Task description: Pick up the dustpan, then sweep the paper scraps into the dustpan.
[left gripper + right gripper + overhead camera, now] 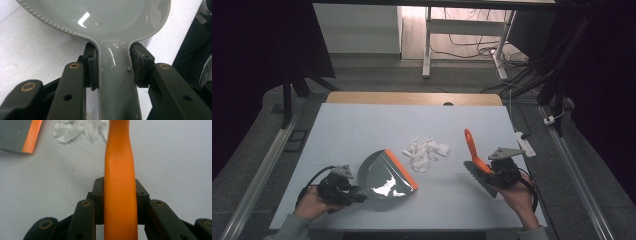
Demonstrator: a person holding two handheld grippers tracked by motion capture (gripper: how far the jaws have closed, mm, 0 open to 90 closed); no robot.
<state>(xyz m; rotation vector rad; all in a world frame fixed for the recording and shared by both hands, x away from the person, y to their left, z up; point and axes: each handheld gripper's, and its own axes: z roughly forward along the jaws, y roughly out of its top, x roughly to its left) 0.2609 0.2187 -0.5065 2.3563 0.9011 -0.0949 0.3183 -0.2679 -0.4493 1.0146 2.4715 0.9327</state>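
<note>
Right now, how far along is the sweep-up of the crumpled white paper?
Done: both tools are picked up. The left tongs are shut on the grey plastic dustpan with the orange lip, the right tongs on the orange-handled brush. In hand: both sit either side of the pile of crumpled white paper scraps. Left: all the sweeping; the scraps lie on the pale table, none in the pan.

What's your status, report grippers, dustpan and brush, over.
Left gripper shut on dustpan handle. Right gripper shut on brush handle. Paper scraps lie between dustpan and brush, nothing blocking.
</note>
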